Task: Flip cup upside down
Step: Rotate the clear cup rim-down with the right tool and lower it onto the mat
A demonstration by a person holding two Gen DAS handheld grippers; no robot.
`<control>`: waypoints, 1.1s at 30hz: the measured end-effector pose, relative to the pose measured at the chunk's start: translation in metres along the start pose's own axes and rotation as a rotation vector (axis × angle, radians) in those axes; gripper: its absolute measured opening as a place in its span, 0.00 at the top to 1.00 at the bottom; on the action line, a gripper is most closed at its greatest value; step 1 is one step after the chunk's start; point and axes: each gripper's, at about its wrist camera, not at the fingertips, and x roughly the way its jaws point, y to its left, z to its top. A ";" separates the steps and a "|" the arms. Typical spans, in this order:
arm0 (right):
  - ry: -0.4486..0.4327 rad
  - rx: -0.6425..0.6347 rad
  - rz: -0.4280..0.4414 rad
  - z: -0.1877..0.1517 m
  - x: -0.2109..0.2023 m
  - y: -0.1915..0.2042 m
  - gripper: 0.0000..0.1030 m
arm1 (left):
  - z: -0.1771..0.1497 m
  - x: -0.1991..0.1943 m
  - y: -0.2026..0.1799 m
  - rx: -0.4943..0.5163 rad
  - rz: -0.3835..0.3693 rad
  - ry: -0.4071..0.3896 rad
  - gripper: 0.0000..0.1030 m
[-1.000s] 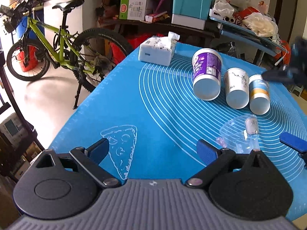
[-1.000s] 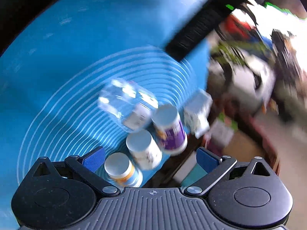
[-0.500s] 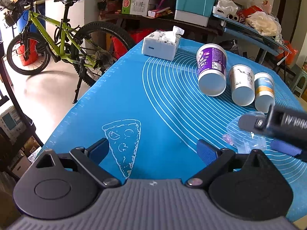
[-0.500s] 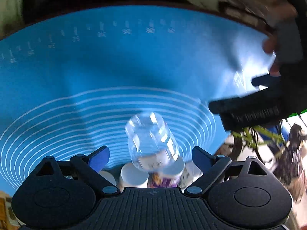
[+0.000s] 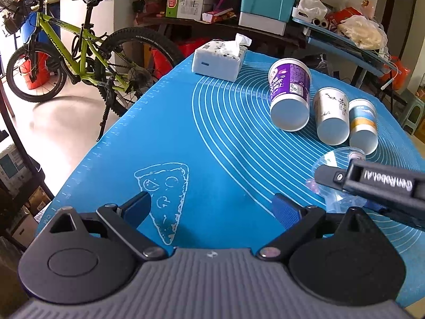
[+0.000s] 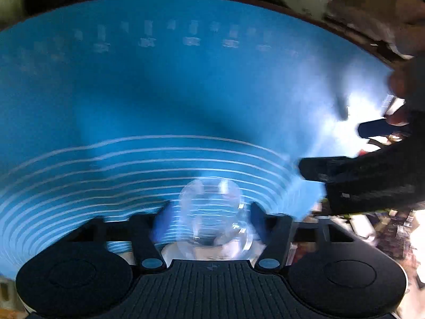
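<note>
- Bicycle [image 5: 79, 53]: green frame, standing on the floor off the surface's edge, at about 10 o'clock in the left wrist view.
- Left hand-held gripper [image 5: 212, 207]: fingers spread wide with nothing between them, hovering over the pizza drawing [image 5: 164, 194] on the blue mat [image 5: 212, 133].
- Tissue box [image 5: 217, 58]: white, at the far edge of the mat, about 12 o'clock.
- Purple cup [image 5: 289, 93]: tipped on its side, open mouth facing the camera, about 1 o'clock.
- White cup [image 5: 332, 117]: just beside the purple cup, same attitude.
- Blue-and-orange cup [image 5: 362, 125]: just beside the white cup, the last in the row.
- Clear cup [image 5: 329, 164]: transparent plastic, near the row of three, at about 3 o'clock, partly hidden behind the right tool's body.
- Right hand-held gripper [image 6: 209, 220]: fingers drawn in on either side of the clear cup [image 6: 212, 218]. The right wrist view is motion-blurred, so I cannot tell whether the pads actually touch it, nor the cup's exact tilt.
</note>
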 end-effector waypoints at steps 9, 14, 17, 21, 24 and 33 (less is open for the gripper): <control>0.042 0.325 -0.021 -0.006 -0.006 -0.006 0.48 | 0.004 -0.005 -0.008 0.018 -0.022 -0.025 0.06; 0.142 0.573 -0.074 -0.022 -0.006 -0.007 0.48 | 0.009 -0.009 -0.018 0.041 -0.044 -0.053 0.06; 0.188 0.716 -0.108 -0.028 -0.013 -0.007 0.48 | 0.013 -0.012 -0.025 0.051 -0.063 -0.074 0.06; 0.251 0.996 -0.168 -0.052 -0.028 -0.010 0.48 | 0.020 -0.013 -0.034 0.056 -0.095 -0.092 0.06; 0.279 1.263 -0.194 -0.071 -0.045 -0.005 0.48 | 0.025 -0.013 -0.042 0.067 -0.096 -0.110 0.06; 0.298 2.028 -0.177 -0.112 -0.065 0.031 0.48 | 0.028 -0.013 -0.069 0.100 -0.098 -0.139 0.06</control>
